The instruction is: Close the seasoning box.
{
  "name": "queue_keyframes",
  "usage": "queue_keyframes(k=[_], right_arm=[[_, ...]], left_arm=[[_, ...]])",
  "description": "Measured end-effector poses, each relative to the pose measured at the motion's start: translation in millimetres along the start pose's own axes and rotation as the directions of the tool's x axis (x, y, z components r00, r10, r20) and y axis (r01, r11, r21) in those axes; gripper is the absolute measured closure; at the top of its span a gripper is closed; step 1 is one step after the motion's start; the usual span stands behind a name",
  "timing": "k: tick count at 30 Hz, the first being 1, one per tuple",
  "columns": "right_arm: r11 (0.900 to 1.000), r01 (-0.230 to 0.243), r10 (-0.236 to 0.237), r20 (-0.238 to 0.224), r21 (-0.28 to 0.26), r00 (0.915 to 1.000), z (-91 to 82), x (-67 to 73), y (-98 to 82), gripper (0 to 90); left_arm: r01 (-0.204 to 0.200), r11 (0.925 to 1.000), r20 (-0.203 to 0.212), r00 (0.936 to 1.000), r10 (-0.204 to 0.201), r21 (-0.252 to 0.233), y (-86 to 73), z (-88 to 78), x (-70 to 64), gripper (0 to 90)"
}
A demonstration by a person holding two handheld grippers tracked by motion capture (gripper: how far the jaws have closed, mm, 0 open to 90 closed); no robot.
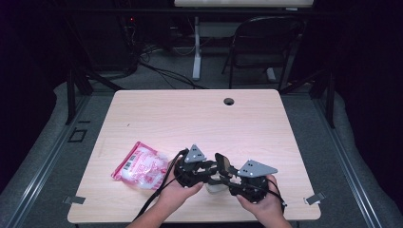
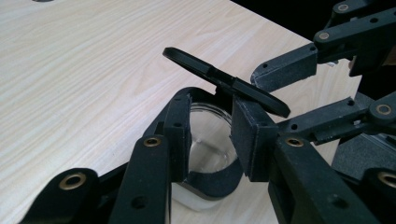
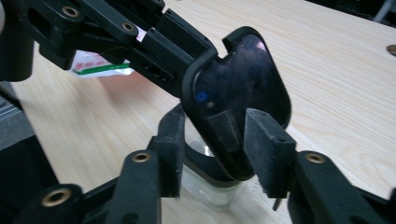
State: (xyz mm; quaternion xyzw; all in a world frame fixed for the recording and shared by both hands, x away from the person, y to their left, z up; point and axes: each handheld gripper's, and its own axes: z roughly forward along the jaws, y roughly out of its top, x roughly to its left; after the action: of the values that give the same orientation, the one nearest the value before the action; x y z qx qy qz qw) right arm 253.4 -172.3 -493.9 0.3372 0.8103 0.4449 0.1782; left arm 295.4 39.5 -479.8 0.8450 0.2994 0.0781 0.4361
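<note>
While jar's lid (image 3: 238,100) stands open, pink packet (image 1: 139,165) nearby.

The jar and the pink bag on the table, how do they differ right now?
The jar is clear with a black hinged lid flipped open; the pink bag is printed plastic. The jar stands upright between the two grippers, near the person's hands; the bag lies flat, apart to their left, untouched. Both rest on the wooden table.
</note>
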Motion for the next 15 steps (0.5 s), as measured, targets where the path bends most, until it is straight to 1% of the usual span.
queue_keyframes(k=[1, 2, 3, 4, 8, 10, 11, 12, 13, 15], right_arm=[[1.000, -0.002, 0.002, 0.003, -0.002, 1.0000, 0.1, -0.6, -0.1, 60.1], [1.000, -0.012, 0.012, -0.004, -0.008, 0.9999, -0.4, -1.8, -0.3, 60.4], [1.000, -0.012, 0.012, -0.004, -0.008, 0.9999, -0.4, -1.8, -0.3, 60.4], [1.000, -0.013, 0.013, -0.006, -0.011, 0.9999, -0.5, -2.0, -0.5, 60.6], [1.000, -0.017, 0.017, -0.010, -0.012, 0.9998, -2.0, -3.3, -0.6, 61.5], [1.000, -0.022, 0.022, -0.013, -0.013, 0.9997, -2.6, -3.9, -0.8, 61.8], [1.000, -0.024, 0.023, -0.015, -0.020, 0.9996, -2.7, -4.3, -1.0, 62.3], [1.000, -0.024, 0.023, -0.015, -0.020, 0.9996, -2.7, -4.3, -1.0, 62.3], [1.000, -0.023, 0.022, -0.014, -0.020, 0.9997, -3.8, -4.6, -1.0, 63.0], [0.999, -0.025, 0.024, -0.013, -0.027, 0.9996, -3.9, -4.6, -1.2, 63.3]], left_arm=[[0.002, 1.0000, -0.009, 1.0000, -0.002, 0.000, 0.0, 1.8, 0.9, 66.9], [0.006, 0.9999, -0.032, 0.9995, -0.006, 0.011, -0.7, 4.2, 2.2, 63.0], [0.007, 0.9998, -0.047, 0.9989, -0.006, 0.019, -1.3, 5.4, 3.4, 63.0], [0.013, 0.9996, -0.066, 0.9978, -0.011, 0.027, -3.2, 7.9, 5.6, 61.0], [0.045, 0.9973, -0.097, 0.9945, -0.039, 0.058, -9.9, 18.2, 11.0, 58.5], [0.061, 0.9965, -0.107, 0.9927, -0.055, 0.057, -12.3, 21.9, 13.7, 56.5], [0.069, 0.9957, -0.127, 0.9901, -0.060, 0.062, -13.8, 25.1, 14.8, 55.5], [0.069, 0.9957, -0.127, 0.9901, -0.060, 0.062, -13.8, 25.1, 14.8, 55.6], [0.078, 0.9940, -0.124, 0.9899, -0.069, 0.076, -15.3, 27.5, 15.7, 55.5], [0.072, 0.9937, -0.132, 0.9893, -0.061, 0.085, -16.1, 28.8, 16.5, 55.8]])
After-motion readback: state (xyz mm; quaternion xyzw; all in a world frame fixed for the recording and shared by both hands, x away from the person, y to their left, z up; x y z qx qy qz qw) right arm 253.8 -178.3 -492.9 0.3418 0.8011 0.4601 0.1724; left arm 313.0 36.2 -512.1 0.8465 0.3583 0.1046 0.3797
